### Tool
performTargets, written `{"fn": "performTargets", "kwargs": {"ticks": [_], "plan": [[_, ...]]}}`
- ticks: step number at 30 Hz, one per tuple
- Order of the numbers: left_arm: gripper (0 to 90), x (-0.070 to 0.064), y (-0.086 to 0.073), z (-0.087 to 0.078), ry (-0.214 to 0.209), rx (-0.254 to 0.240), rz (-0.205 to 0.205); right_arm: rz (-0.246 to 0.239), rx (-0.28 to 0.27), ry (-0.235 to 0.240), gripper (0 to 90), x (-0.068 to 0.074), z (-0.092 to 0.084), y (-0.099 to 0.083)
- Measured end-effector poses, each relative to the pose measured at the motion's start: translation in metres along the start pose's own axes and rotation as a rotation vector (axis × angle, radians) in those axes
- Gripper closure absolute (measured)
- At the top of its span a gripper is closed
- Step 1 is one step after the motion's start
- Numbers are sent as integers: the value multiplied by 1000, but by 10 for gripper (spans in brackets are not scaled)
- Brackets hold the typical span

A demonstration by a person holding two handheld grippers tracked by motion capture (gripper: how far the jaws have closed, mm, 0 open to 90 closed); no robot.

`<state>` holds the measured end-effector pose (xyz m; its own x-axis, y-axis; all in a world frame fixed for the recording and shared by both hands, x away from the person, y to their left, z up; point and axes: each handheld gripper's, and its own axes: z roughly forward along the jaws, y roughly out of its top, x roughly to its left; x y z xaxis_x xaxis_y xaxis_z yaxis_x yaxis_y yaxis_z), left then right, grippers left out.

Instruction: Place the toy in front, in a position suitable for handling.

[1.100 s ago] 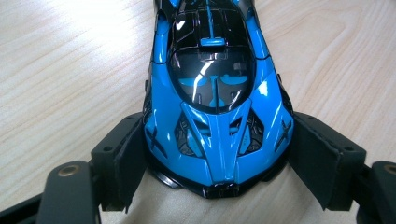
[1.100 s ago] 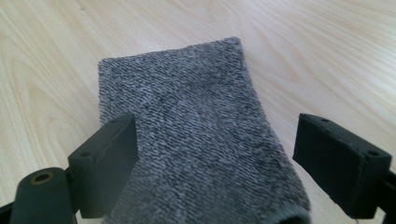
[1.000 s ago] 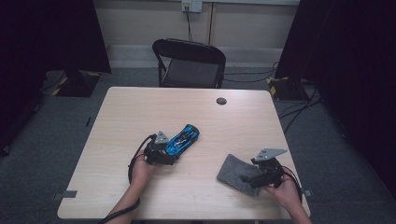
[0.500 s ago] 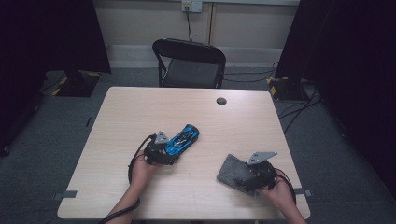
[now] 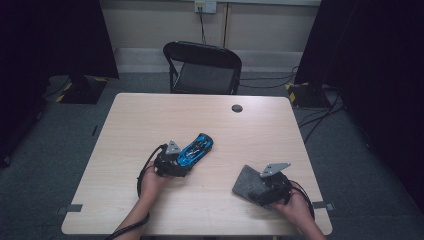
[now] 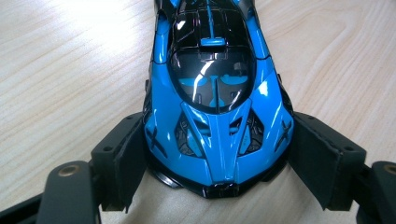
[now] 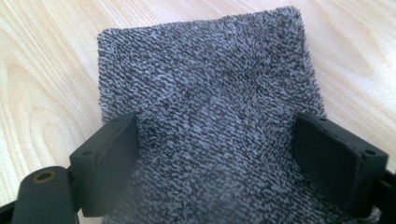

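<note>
A glossy blue and black toy car [image 5: 196, 148] rests on the wooden table [image 5: 150, 115], left of the middle. My left gripper [image 5: 172, 162] has its jaws on both sides of the car's near end [image 6: 217, 107], and the pads [image 6: 128, 158] press against the car's flanks. A grey terry cloth [image 5: 246, 184] lies flat near the table's front right. My right gripper [image 5: 267, 189] sits low over the cloth's near part, jaws wide apart. In the right gripper view the cloth [image 7: 210, 70] spreads between and beyond the two pads [image 7: 112, 154].
A small black round disc [image 5: 237, 108] lies near the table's far edge. A black folding chair [image 5: 205, 65] stands behind the table. The table's right edge is close to the right hand [image 5: 297, 210]. Cables run across the floor at the back right.
The right gripper has sunk a little onto the grey cloth. The left gripper and the car have stayed where they were.
</note>
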<state>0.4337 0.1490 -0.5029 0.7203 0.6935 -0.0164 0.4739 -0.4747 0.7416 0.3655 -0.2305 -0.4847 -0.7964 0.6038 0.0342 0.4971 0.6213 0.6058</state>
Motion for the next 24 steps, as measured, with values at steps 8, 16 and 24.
{"fn": "performTargets", "kwargs": {"ticks": [8,16,24], "plan": [[235,0,0,0,2,0,-1,16,21,-6,207,2,0,1],[236,-1,-1,-1,4,-3,-4,26,23,4,501,7,-5,2],[235,-1,-1,-1,4,-3,-4,68,23,32,698,8,-7,3]]}}
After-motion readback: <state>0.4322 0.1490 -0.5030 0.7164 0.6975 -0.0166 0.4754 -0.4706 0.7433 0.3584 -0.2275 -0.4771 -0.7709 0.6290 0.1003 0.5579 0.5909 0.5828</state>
